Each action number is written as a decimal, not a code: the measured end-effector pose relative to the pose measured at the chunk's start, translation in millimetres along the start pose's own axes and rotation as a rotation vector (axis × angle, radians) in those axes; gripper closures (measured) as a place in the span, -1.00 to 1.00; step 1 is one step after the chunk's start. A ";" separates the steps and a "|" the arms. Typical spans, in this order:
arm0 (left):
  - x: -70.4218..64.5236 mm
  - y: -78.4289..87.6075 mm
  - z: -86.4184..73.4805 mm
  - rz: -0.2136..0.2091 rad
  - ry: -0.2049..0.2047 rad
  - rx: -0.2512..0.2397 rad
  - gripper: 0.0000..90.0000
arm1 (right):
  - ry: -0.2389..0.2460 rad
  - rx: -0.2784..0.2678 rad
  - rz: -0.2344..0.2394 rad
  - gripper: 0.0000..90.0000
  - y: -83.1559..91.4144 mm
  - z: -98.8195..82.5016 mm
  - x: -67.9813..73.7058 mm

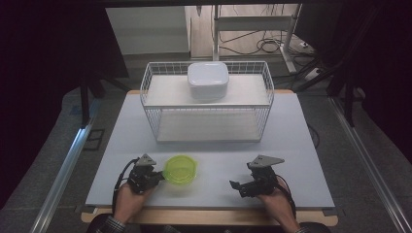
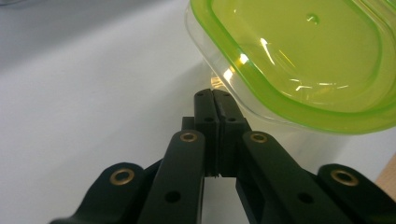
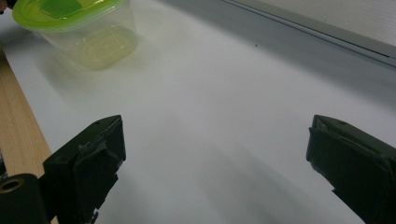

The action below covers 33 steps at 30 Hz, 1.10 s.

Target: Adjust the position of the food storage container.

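At the near edge of the desk [image 1: 291,145], a person's two hands each hold a claw. The left claw [image 1: 156,174] has its jaws pressed fully together with nothing between them, the tips touching the side of a clear container with a green lid [image 1: 180,169], just under the lid's rim, apparently nudging or steadying it rather than gripping. The right claw [image 1: 237,187] rests well apart from the container, jaws spread wide and holding nothing, likely waiting its turn.

The left claw view brings out what the high view cannot: the closed tips [image 2: 213,100] meet the container's clear wall below the green lid [image 2: 303,60]. The right claw view shows the container [image 3: 79,28] from the side, standing upright on the white desk near its wooden edge, with its translucent tub under the lid.

Farther back stands a white wire basket [image 1: 150,104] turned on its side like a shelf, and on top of it a white lidded box [image 1: 208,80], both seen in the high view.
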<state>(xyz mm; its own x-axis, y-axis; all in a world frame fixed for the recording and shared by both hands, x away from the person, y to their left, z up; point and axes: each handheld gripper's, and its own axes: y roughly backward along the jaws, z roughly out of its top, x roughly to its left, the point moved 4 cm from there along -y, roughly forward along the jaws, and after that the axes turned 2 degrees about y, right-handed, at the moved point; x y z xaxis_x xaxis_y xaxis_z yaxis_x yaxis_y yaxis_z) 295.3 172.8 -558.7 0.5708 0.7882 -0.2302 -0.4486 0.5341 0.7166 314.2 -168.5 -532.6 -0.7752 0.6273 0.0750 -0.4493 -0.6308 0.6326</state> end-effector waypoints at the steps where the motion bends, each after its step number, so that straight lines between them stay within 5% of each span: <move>1: -1.4 -1.3 0.3 -0.007 0.000 0.002 1.00 | 0.000 0.001 0.000 -0.88 -0.3 -0.1 0.1; 22: -49.9 -33.5 14.7 -0.101 -0.119 0.027 0.96 | -0.005 0.018 0.012 -0.88 -3.7 -2.3 0.4; 33: -61.7 -40.4 18.9 -0.076 -0.170 0.026 0.87 | 0.008 0.036 0.026 -0.88 -8.2 -4.0 4.3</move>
<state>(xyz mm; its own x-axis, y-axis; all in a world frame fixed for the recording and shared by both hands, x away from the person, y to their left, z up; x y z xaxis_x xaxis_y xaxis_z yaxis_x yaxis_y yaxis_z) 291.2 96.8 -561.0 0.7113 0.6817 -0.1712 -0.3832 0.5803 0.7186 312.8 -162.5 -540.5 -0.7903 0.6067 0.0856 -0.4125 -0.6301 0.6578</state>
